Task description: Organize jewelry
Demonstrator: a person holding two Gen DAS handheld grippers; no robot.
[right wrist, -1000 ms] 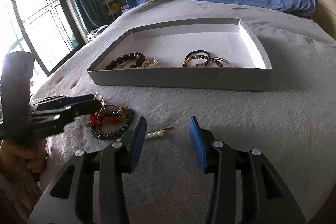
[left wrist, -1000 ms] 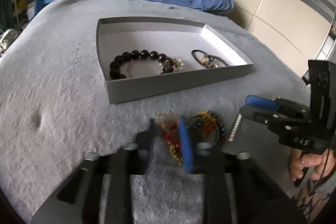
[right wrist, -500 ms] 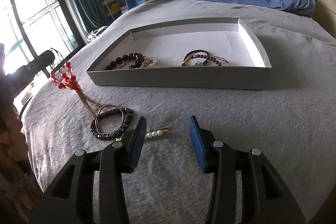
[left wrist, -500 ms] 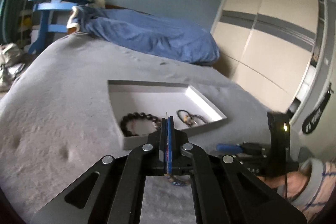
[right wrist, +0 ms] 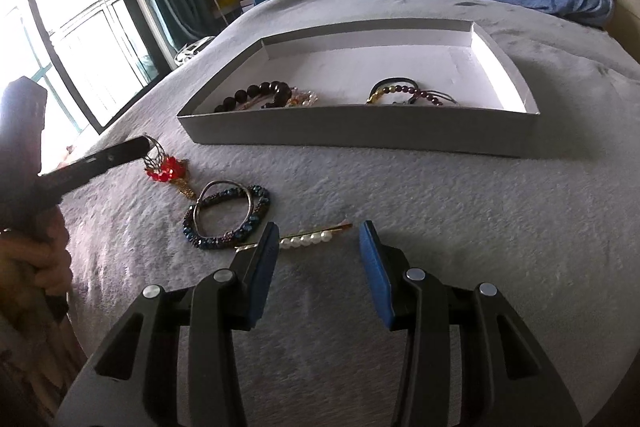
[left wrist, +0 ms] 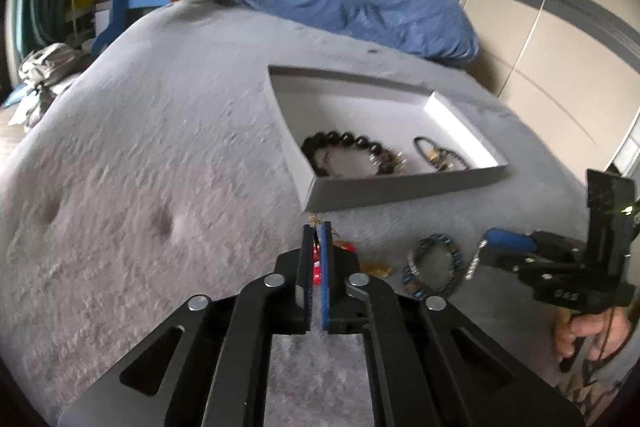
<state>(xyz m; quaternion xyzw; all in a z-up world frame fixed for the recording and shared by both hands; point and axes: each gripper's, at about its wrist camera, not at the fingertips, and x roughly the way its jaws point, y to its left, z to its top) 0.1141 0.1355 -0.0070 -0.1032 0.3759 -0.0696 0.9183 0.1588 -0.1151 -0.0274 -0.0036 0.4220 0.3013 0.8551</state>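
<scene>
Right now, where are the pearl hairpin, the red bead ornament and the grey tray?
pearl hairpin (right wrist: 306, 239): right wrist view, on its row of pearls.
red bead ornament (right wrist: 165, 169): right wrist view, on the red cluster.
grey tray (right wrist: 360, 125): right wrist view, on its near outer wall.

left gripper (left wrist: 317, 239): black linkage arms, silver screw heads, blue finger pads
right gripper (right wrist: 316, 239): same build, black frame, blue pads; white "DAS" marking on body
hand (left wrist: 588, 331): bare skin, thin black cable alongside
</scene>
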